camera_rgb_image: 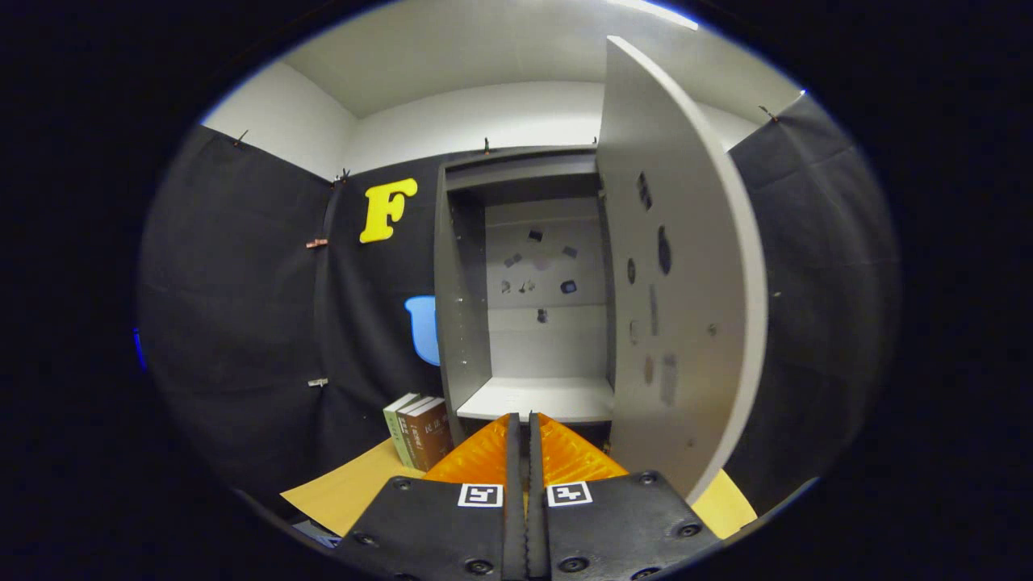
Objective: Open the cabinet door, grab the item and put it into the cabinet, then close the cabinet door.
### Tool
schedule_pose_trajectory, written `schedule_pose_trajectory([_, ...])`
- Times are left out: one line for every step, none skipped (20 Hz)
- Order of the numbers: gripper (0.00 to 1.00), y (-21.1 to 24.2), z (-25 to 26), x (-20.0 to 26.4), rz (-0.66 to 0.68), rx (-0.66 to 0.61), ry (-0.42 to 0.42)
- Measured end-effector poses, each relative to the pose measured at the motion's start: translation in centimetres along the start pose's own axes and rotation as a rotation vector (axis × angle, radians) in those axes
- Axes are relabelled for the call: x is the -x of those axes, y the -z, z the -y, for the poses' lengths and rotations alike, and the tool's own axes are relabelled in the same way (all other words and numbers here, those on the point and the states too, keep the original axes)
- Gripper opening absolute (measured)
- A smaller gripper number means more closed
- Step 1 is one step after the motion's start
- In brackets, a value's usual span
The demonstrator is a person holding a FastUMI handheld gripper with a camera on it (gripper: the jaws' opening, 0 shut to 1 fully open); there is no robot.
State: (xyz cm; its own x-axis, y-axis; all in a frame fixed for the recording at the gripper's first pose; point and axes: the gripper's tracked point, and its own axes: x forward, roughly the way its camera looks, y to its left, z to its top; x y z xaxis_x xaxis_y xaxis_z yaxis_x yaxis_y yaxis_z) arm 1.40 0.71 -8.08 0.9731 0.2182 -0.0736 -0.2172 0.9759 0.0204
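Currently the cabinet door [682, 274] stands swung wide to the right of the cabinet [524, 290], so the opening step reads as complete. The cabinet's interior is exposed: a pale bottom shelf [541, 399] lies just beyond the fingertips, and small dark marks dot the back panel. No object rests on that shelf.

The gripper [523, 424] points straight at the opening with its fingers pressed together; nothing is visible between them. The item to be stored is not identified with certainty. The likeliest candidates are the books [420, 432] standing upright just left of the cabinet's base, close beside its left wall.

Judged from this layout, the step in hand is the transition from opening to grabbing. The next move calls for spreading the fingers, turning left toward the books, and closing on one spine without toppling its neighbours. The open door sits close on the right, so any swing of the tool should stay clear of its edge.

Cabinet and books rest on a light wooden tabletop [355, 484]. Black cloth hangs behind and to both sides, with pale wall and ceiling above it.
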Motion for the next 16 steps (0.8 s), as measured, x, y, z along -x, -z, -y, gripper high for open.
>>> schedule_pose_trajectory([0.05,1.3,-0.7,-1.0,-0.035,-0.009,-0.002])
schedule_pose_trajectory([0.05,2.7,-1.2,-1.9,-0.075,-0.020,-0.001])
schedule_pose_trajectory([0.05,4.4,-1.3,-2.7,-0.121,-0.028,0.008])
schedule_pose_trajectory([0.05,6.1,-1.4,-3.5,-0.164,-0.036,0.018])
schedule_pose_trajectory([0.06,7.5,-1.5,-4.3,-0.204,-0.044,0.028])
schedule_pose_trajectory([0.06,9.0,-1.5,-4.9,-0.244,-0.051,0.038])
schedule_pose_trajectory([0.05,10.6,-1.5,-5.6,-0.280,-0.058,0.051])
schedule_pose_trajectory([0.05,12.4,-1.2,-6.1,-0.320,-0.057,0.073])
schedule_pose_trajectory([0.05,14.5,-1.0,-6.4,-0.371,-0.049,0.094])
schedule_pose_trajectory([0.05,16.7,-0.8,-6.6,-0.423,-0.040,0.106])
schedule_pose_trajectory([0.09,18.9,-1.0,-6.2,-0.472,-0.037,0.109])
schedule_pose_trajectory([0.11,20.6,-0.9,-6.3,-0.513,-0.042,0.118])
schedule_pose_trajectory([0.11,21.8,-0.7,-6.5,-0.548,-0.056,0.126])
schedule_pose_trajectory([0.11,23.2,-0.7,-6.3,-0.574,-0.079,0.128])
schedule_pose_trajectory([0.25,24.8,-0.7,-6.0,-0.605,-0.100,0.131])
schedule_pose_trajectory([0.38,26.6,-0.4,-5.7,-0.645,-0.111,0.145])
